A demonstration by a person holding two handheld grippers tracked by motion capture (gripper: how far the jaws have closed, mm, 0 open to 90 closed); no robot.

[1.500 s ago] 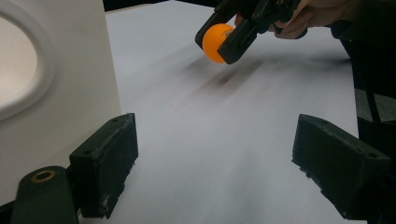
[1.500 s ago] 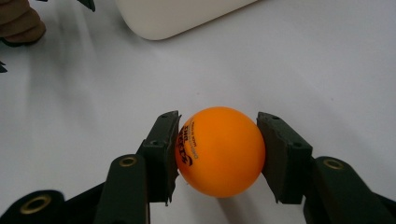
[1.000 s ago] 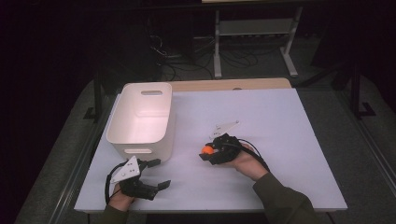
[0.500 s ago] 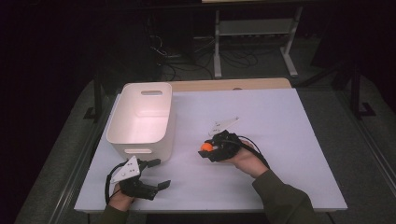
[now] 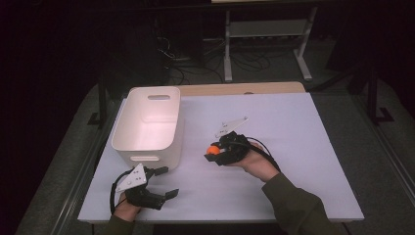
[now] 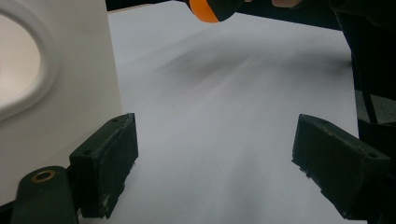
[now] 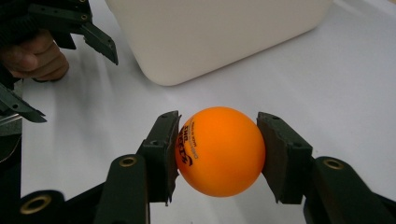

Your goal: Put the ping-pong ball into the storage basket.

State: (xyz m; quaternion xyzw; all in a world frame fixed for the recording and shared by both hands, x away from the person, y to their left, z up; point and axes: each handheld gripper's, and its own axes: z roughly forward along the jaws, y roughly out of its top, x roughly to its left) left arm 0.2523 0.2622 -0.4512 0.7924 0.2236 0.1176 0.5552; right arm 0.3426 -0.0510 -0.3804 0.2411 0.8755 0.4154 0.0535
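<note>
An orange ball (image 7: 219,150) with dark lettering sits between the two black jaws of my right gripper (image 7: 218,151), which is shut on it. In the high view the ball (image 5: 213,150) and right gripper (image 5: 215,152) hover at the middle of the white table, a little right of the white bin (image 5: 149,122). My left gripper (image 5: 169,182) rests near the table's front left edge, jaws wide apart and holding nothing. In the left gripper view, the open left gripper (image 6: 215,154) faces bare table, with the ball (image 6: 208,10) at the top edge and the bin wall (image 6: 56,84) on the left.
The bin (image 7: 210,32) stands just beyond the held ball in the right gripper view, with the person's other hand (image 7: 35,56) to the left. A wooden strip (image 5: 240,88) borders the table's (image 5: 293,127) far edge. A metal rack (image 5: 266,29) stands behind on the dark floor.
The right gripper with the ball has shifted slightly toward the bin. The left gripper has stayed where it was.
</note>
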